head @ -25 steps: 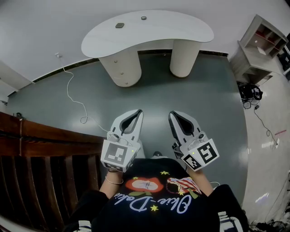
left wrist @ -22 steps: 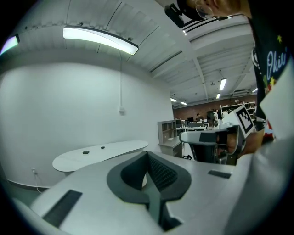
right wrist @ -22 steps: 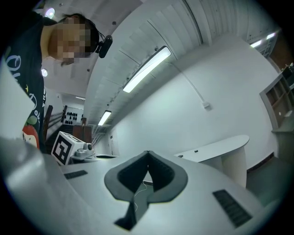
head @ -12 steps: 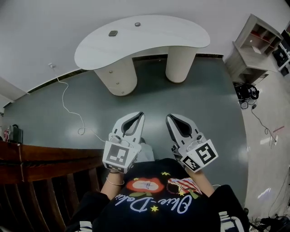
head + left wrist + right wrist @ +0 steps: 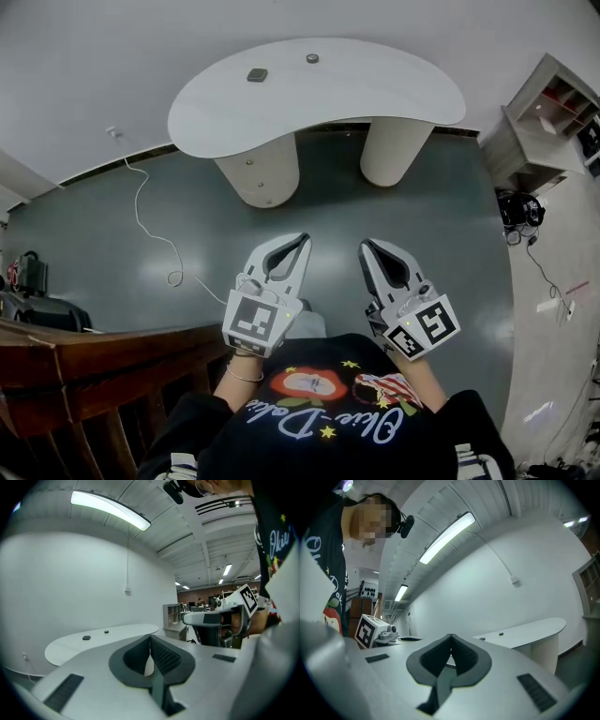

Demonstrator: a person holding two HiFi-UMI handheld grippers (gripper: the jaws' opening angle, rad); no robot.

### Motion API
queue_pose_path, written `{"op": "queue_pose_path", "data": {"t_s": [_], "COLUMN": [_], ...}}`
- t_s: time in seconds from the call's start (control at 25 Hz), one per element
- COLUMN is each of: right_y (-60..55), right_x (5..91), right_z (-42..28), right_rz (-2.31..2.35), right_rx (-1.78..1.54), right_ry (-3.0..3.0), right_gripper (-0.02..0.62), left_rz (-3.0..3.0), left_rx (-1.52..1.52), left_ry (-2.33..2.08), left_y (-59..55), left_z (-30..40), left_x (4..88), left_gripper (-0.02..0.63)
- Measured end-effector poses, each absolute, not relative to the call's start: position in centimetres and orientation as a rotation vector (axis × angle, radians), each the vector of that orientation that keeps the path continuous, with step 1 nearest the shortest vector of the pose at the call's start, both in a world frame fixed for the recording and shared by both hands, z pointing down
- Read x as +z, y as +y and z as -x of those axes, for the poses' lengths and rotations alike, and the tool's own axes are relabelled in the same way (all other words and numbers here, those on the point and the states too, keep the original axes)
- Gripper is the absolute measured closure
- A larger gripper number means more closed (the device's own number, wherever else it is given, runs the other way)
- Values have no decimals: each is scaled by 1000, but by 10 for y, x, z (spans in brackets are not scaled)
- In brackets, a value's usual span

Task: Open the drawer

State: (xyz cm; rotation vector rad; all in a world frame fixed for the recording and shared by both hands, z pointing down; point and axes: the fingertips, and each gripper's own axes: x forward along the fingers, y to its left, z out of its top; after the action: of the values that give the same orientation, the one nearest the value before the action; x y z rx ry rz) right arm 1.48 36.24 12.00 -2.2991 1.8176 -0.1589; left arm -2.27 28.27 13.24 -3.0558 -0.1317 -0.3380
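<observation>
**Both claws shut & empty, short of the counter**

Your L claw point(image 5: 301, 240) has its jaws pressed together w/ nothing between them. Its own view shows the ribbed pads meeting at the tip. Same for your R claw point(image 5: 367, 247): jaws together, empty. You hold them side by side, near each other but not touching. Both point toward the counter point(image 5: 375, 89) and hang over the grey floor point(image 5: 84, 244), well apart from the counter's front edge.

The drawer point(image 5: 261, 178) is in the rounded L leg, under the front edge toward the counter's L end. Two small knobs show on its face, one above the other. The seams are too small to make out, but the face looks flush w/ the leg from the head view. Neither claw is near it. The R leg point(image 5: 396, 150) is plain.

On the counter top:
- A dark square thing point(image 5: 257, 75) lies near the back edge, toward the L end.
- A small round thing point(image 5: 312, 58) lies at the back edge, about mid-counter. It's near the square one, not touching.

Around you:
- A white cable point(image 5: 174, 277) runs from a wall socket point(image 5: 112, 132) across the floor, L of your claws.
- A wooden railing point(image 5: 94, 352) is close at your L.
- A shelf unit point(image 5: 544, 112) stands past the counter's R end.
</observation>
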Motion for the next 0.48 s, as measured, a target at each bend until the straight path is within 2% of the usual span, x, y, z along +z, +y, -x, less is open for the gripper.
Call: {"op": "queue_pose_path", "data": {"t_s": [0.48], "right_y": [268], "right_x": [126], "right_z": [-29], "right_rz": [2299], "right_rx": [-190], "right_ry": [1880], "right_gripper": [600], "left_rz": [3074], "left_rx": [-337], "left_ry": [-97], "left_y": [191], "left_z": [13], "left_x": [145], "left_gripper": [602]}}
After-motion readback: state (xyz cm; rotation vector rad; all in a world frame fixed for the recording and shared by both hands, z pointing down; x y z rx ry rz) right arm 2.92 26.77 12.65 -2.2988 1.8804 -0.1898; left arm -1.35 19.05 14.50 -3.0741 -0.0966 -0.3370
